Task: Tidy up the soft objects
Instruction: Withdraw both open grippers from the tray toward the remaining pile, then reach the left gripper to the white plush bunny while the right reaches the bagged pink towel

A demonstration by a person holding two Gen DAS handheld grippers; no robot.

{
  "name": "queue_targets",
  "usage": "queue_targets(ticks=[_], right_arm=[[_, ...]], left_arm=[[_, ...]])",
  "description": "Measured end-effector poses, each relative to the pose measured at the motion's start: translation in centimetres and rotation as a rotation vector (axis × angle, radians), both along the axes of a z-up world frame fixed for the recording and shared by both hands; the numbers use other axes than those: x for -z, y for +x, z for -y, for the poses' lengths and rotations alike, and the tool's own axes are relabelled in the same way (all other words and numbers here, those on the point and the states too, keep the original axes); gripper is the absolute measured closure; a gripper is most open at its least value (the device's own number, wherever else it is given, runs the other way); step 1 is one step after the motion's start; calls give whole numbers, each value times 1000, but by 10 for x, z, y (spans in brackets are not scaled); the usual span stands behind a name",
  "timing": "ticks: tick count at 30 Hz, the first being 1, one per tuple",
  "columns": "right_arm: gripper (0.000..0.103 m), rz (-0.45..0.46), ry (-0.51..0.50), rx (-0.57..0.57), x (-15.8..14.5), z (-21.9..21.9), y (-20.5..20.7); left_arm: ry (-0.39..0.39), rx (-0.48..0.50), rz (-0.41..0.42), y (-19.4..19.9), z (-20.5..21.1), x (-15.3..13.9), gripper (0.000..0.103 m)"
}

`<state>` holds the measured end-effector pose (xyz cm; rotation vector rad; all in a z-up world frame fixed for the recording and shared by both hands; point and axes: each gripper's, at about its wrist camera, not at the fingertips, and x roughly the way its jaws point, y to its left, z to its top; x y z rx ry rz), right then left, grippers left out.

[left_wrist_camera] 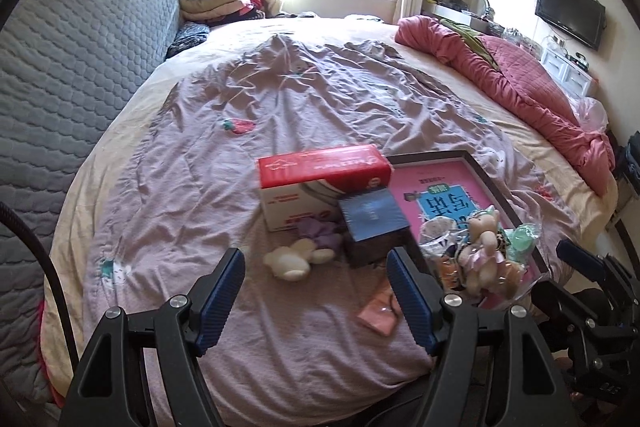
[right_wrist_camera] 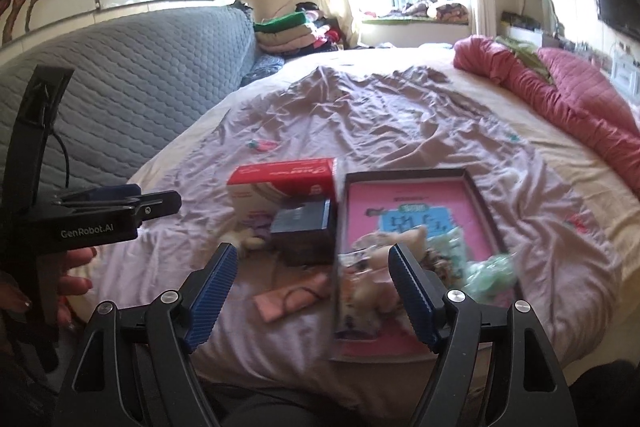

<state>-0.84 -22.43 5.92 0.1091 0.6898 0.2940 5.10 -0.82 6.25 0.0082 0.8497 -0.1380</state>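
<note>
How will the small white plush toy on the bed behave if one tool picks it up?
The white plush toy looks soft and stuffed, so it will probably squash between the fingers. It seems light and unlikely to slip or break. Its limbs may flop.

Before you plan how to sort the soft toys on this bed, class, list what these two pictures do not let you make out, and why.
- Toys in the tray, right wrist view: motion blur smears them.
- Purple soft item, left wrist view: partly hidden behind the white plush and dark blue box.
- Pink pouch, left wrist view: partly covered by a left gripper finger.
- Red box print: too small to read.
</note>
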Motion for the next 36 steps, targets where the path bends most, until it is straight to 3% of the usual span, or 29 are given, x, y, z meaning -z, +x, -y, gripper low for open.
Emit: queue_targets(ticks=[9,21,36], right_arm=[[24,-49,-6,-17,7,-32,2],[24,-153,-28,-46,44,-62,13],[24,-341,45,122,99,-79,60]], left_arm=[[-51,-29,-30,2,-30,16,30],[-37,-8,-50,6,-33,41,30],[-35,46,-101,33,-39,86,30]])
